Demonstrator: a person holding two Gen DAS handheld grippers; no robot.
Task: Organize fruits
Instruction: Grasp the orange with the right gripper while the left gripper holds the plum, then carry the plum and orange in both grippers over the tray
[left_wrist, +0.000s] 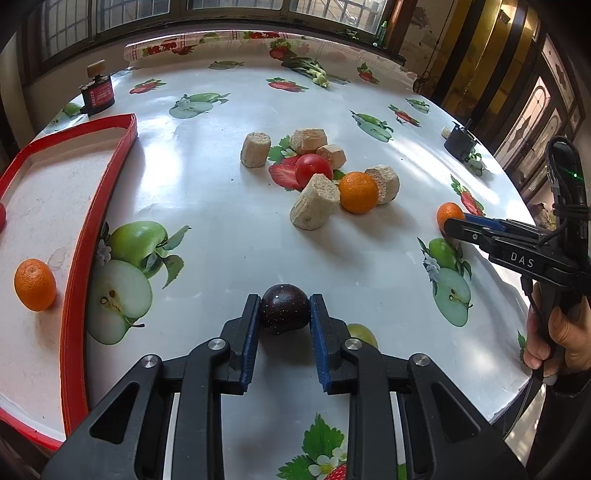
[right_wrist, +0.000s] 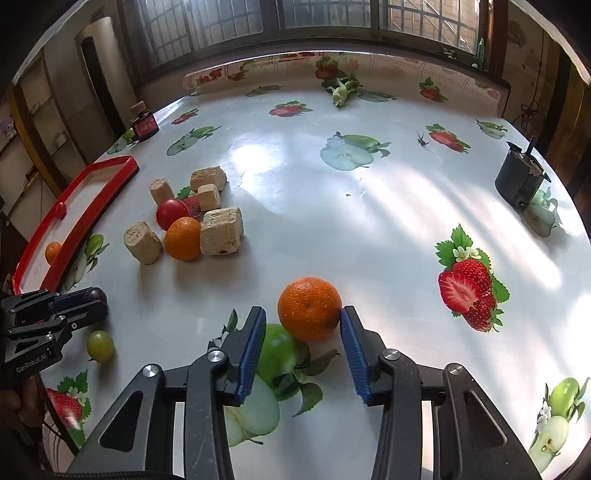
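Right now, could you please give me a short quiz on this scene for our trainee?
1. True or false: the left gripper is shut on the dark plum.
2. How many oranges lie in the red tray? A none, B one, C three.
3. Which fruit sits between the right gripper's fingers?
Key: 1 true; 2 B, the tray orange; 3 the near orange.

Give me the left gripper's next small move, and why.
Probably lift. The left gripper already has both pads on the dark plum, which still sits on the table. The red tray with an orange inside lies to its left.
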